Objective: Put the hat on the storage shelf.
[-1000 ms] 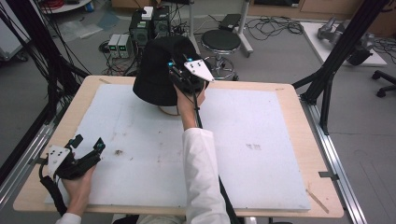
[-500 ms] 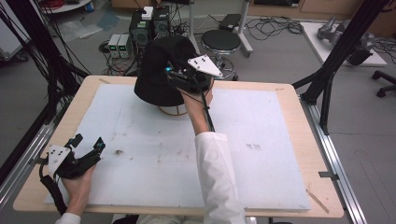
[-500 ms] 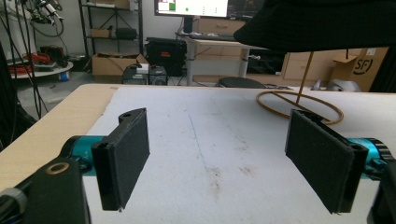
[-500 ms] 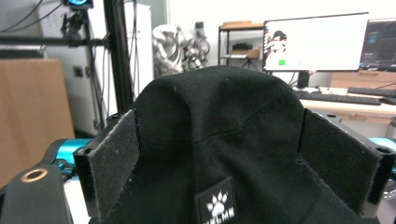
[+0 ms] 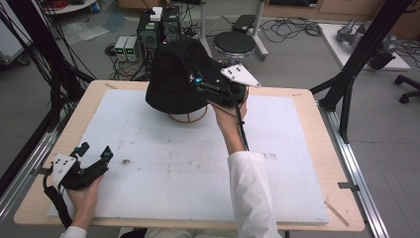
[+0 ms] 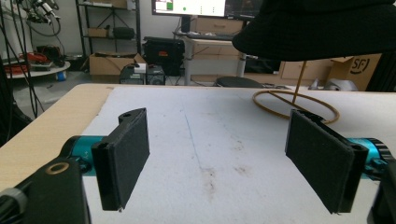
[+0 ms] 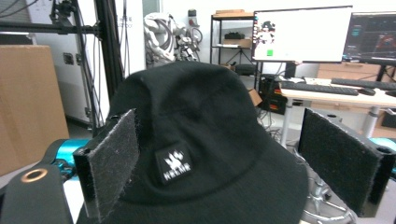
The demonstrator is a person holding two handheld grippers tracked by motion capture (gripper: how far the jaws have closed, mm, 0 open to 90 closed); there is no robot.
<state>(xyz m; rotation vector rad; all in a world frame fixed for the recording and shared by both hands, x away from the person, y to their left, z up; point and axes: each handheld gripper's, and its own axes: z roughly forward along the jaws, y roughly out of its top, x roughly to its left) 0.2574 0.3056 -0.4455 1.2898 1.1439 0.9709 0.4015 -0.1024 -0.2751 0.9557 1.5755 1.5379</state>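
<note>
Black hat [image 5: 181, 79] perched on wire stand [image 5: 188, 117] at desk's [image 5: 307, 148] far edge. Right gripper [image 5: 208, 89] just beside its brim, jaws just spread wide, nothing clasped. Left gripper [image 5: 94, 154] released, well apart, near edge.

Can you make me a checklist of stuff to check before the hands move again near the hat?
1. Black hat sits on its wire stand: ok.
2. Right gripper has just been opening, jaws wide, pads off the hat: ok.
3. Left gripper open, nothing between its jaws: ok.
4. Stand ring lies flat on the white mat: ok.
5. Hat centred on the stand: cannot tell.
</note>
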